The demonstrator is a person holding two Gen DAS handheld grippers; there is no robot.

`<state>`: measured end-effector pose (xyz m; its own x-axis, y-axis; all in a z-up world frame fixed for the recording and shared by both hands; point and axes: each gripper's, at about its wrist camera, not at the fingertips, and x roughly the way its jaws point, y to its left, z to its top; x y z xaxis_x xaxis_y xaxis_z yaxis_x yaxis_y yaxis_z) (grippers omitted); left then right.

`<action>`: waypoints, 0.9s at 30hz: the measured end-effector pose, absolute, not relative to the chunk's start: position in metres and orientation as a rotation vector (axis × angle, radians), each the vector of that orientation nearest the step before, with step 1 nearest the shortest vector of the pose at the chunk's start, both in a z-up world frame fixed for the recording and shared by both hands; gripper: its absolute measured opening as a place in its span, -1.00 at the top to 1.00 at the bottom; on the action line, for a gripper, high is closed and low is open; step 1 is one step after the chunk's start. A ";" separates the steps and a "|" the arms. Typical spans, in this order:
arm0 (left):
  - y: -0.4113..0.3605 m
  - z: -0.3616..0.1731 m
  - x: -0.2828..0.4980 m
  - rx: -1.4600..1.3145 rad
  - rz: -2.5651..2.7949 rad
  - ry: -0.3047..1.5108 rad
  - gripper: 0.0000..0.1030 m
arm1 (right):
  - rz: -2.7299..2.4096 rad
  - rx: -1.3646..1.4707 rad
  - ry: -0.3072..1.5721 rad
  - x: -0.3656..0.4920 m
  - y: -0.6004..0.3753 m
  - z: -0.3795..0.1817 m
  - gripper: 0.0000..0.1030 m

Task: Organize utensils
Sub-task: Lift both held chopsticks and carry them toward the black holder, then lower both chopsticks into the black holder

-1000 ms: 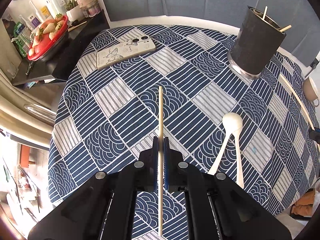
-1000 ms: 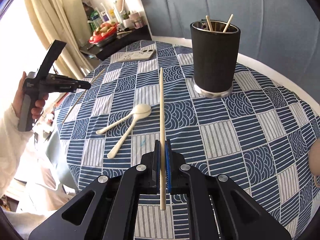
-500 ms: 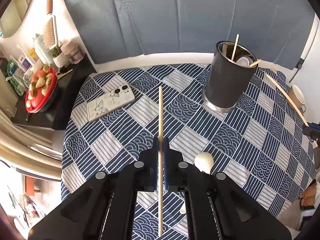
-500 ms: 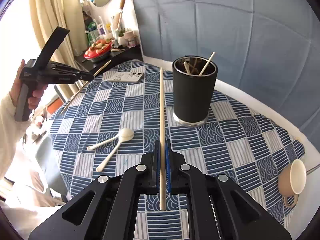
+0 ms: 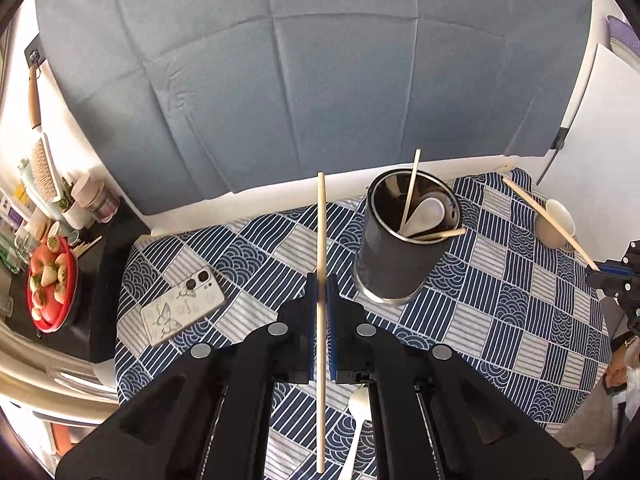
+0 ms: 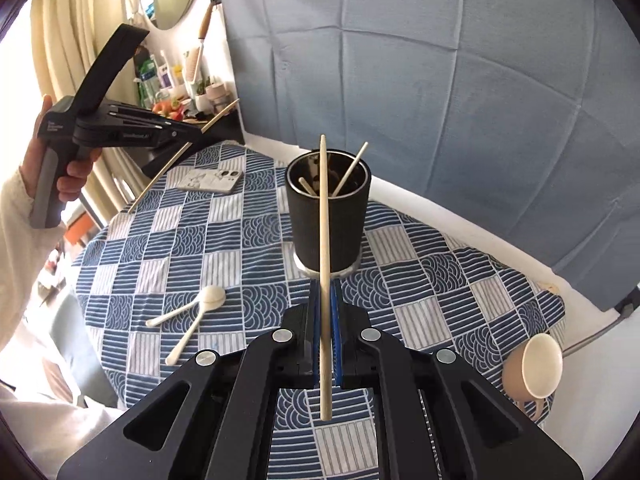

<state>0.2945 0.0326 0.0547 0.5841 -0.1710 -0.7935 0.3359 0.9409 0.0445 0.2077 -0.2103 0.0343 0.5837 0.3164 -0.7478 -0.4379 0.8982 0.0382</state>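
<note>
The left gripper (image 5: 320,280) is clamped tight on a chopstick (image 5: 320,240) that runs straight out ahead between its blue pads, lifted clear of the table (image 5: 520,320); the right gripper (image 6: 325,292) is likewise closed on a second chopstick (image 6: 324,220), its tip in line with the dark cup (image 6: 328,216); that cup stands upright on the checked blue cloth (image 6: 200,240) and holds two chopsticks and a white spoon (image 5: 428,212); two more white spoons (image 6: 196,312) lie crossed on the cloth, well apart from the cup; a phone (image 5: 182,306) lies flat near the far left edge; a beige mug (image 6: 534,368) lies on its side at the right.
</note>
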 end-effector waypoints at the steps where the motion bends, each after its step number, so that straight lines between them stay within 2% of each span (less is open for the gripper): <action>1: 0.029 0.057 0.299 0.196 -0.316 0.893 0.91 | 0.431 -0.160 0.843 0.210 -0.210 0.036 0.91; 12: 0.003 0.067 0.337 0.150 -0.478 0.824 0.90 | 0.371 -0.203 0.900 0.238 -0.201 0.042 0.91; 27: -0.023 0.049 0.405 0.019 -0.599 0.802 0.91 | 0.312 -0.327 1.003 0.283 -0.199 0.034 0.91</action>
